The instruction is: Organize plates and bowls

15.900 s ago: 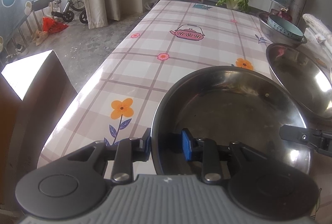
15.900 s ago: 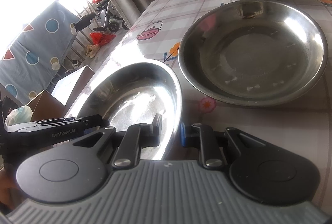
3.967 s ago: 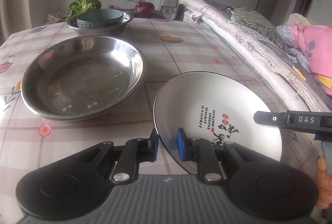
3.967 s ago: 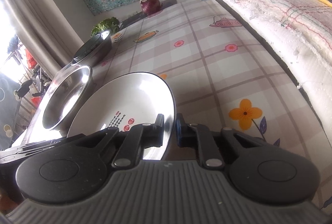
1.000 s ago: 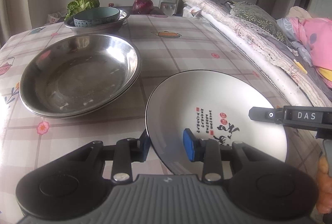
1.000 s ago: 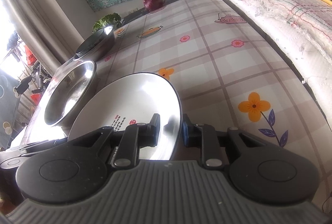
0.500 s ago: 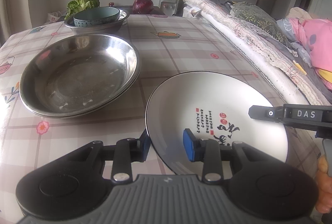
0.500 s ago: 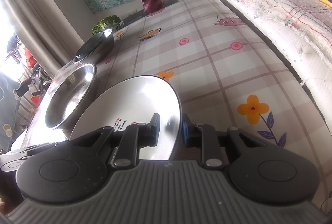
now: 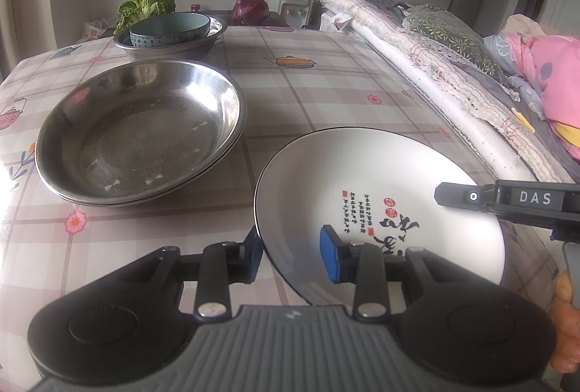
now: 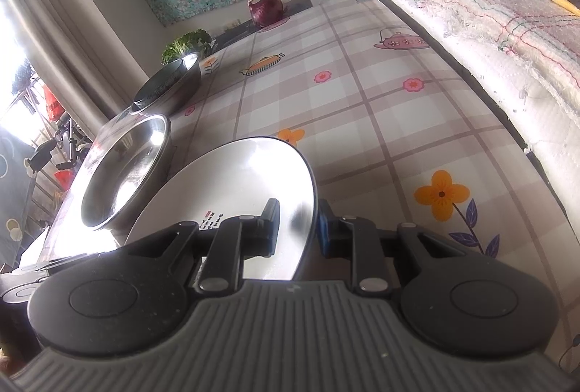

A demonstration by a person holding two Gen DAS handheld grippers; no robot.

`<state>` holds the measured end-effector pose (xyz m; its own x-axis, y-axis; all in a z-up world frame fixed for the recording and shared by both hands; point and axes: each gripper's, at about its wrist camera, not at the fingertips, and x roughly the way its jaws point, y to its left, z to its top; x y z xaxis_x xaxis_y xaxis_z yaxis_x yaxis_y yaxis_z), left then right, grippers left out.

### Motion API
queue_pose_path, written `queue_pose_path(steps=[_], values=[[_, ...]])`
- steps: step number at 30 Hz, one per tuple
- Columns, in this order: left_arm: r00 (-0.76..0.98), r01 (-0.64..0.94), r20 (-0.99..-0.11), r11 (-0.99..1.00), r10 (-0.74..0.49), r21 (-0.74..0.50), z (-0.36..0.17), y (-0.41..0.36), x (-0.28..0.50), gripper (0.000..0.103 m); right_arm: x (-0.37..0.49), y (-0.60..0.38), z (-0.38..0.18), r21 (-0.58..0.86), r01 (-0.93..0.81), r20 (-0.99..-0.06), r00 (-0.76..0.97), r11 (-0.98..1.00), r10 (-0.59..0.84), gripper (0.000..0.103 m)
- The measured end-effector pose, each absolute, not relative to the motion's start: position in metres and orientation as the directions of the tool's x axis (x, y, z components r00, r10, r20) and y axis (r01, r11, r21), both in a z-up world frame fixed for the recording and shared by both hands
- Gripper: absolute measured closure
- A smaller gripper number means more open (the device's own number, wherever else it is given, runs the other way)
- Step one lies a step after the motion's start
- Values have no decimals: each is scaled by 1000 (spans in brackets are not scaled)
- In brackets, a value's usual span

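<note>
The white plate (image 9: pixel 377 189) with red and black lettering lies on the checked worktop (image 9: pixel 326 83), near you and right of the stacked steel basins (image 9: pixel 141 127). Your left tongs (image 9: pixel 291 256) straddle its near-left rim, spread wide and released. Your right tongs (image 10: pixel 298 223) bracket its right rim, parted too, gripping nothing. Farther left, a teal bowl (image 9: pixel 170 28) sits inside a steel bowl (image 9: pixel 174 45).
</note>
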<state>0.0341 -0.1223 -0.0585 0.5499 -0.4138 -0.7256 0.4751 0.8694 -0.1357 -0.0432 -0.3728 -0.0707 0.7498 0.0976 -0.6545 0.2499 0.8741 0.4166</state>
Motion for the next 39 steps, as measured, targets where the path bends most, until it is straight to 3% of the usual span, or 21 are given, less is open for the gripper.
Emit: queue_pose_path(steps=[39], values=[[558,482,-736,872,-383,-88,-60,-128,33,69,-44,-375,-79,428,250,-650,753,869,103,82]])
